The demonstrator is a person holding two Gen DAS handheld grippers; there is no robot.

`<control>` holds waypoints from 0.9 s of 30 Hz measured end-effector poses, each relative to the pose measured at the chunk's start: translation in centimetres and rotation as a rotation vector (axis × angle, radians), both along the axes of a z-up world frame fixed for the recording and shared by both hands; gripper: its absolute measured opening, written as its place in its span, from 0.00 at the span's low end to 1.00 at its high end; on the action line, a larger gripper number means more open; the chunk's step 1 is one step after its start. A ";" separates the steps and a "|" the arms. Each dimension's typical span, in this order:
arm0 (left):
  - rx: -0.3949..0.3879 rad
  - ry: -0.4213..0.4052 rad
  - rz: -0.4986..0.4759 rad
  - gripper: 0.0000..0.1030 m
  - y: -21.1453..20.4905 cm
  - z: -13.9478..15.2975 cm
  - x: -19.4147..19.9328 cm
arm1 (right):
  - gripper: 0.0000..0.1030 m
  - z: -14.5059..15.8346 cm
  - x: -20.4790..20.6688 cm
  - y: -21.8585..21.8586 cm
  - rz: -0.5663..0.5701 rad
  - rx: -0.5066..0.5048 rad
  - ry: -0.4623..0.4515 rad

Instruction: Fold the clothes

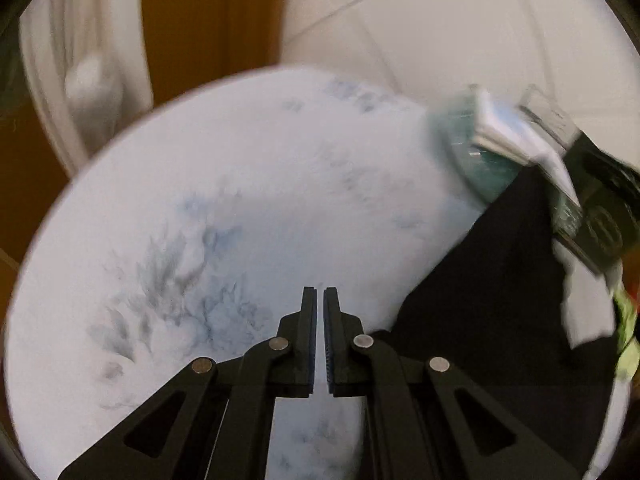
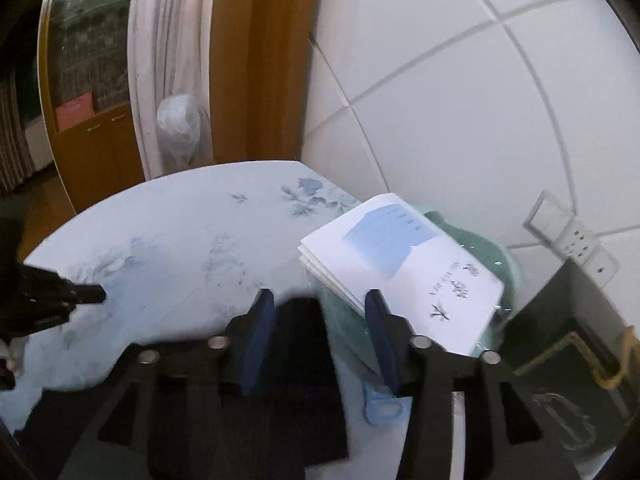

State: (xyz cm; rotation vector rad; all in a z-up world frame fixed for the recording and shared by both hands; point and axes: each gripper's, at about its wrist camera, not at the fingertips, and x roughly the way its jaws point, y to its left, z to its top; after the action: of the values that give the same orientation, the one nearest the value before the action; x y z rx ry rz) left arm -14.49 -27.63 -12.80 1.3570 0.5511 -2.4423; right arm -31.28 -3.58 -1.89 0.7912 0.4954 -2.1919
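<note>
Left gripper fingers closed, empty, over open floral table; right gripper fingers half-spread, gripping nothing, above dark cloth; white booklets crowd the far edge.

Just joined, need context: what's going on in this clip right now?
A person with two handheld grippers is folding a black garment on a table with a pale blue floral cover. The left gripper is shut on nothing, over bare cover. The right gripper is open with the black cloth between its fingers, not pinched. A stack of white booklets sits on a teal bundle at the table's far right. Both views are motion-blurred.
</note>
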 end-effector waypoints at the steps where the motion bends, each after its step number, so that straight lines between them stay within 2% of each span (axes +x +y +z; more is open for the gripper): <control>1: 0.002 -0.010 -0.008 0.02 -0.2 -0.3 -0.5 | 0.45 -0.1 -0.2 0.5 -0.010 -0.018 -0.012; 4: -0.003 -0.003 -0.113 0.02 0.8 -0.2 -2.3 | 0.45 -0.2 -0.1 4.4 -0.068 -0.065 -0.055; 6: 0.000 -0.002 -0.184 0.05 2.0 0.0 -3.5 | 0.45 -0.2 0.8 8.5 -0.131 -0.100 -0.089; 8: -0.015 -0.002 -0.246 0.12 3.5 0.1 -4.9 | 0.46 -0.2 2.3 13.4 -0.222 -0.124 -0.108; 12: -0.013 -0.016 -0.359 0.28 6.5 0.1 -7.7 | 0.47 -0.5 6.1 24.5 -0.459 -0.100 -0.135; 14: -0.001 -0.030 -0.400 0.39 7.7 -0.2 -8.9 | 0.57 -0.9 7.7 30.4 -0.595 -0.084 -0.165; 18: 0.033 -0.048 -0.458 0.45 9.5 -0.7 -11.1 | 0.61 -2.1 9.6 39.9 -0.812 -0.081 -0.261; 21: 0.030 -0.064 -0.469 0.52 10.3 -1.4 -12.6 | 0.61 -3.2 9.4 44.0 -0.883 -0.110 -0.338; 25: 0.004 -0.091 -0.469 0.53 11.2 -2.3 -14.0 | 0.75 -5.8 7.3 45.1 -0.895 -0.132 -0.424; 27: 0.003 -0.096 -0.451 0.53 11.4 -2.7 -14.4 | 0.78 -7.5 5.7 44.8 -0.890 -0.128 -0.454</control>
State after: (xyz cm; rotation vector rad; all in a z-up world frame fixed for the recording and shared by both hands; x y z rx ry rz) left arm -28.85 -16.25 -15.52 1.7466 0.2426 -2.6927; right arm -25.57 41.22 -9.35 1.5983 -0.2959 -2.6385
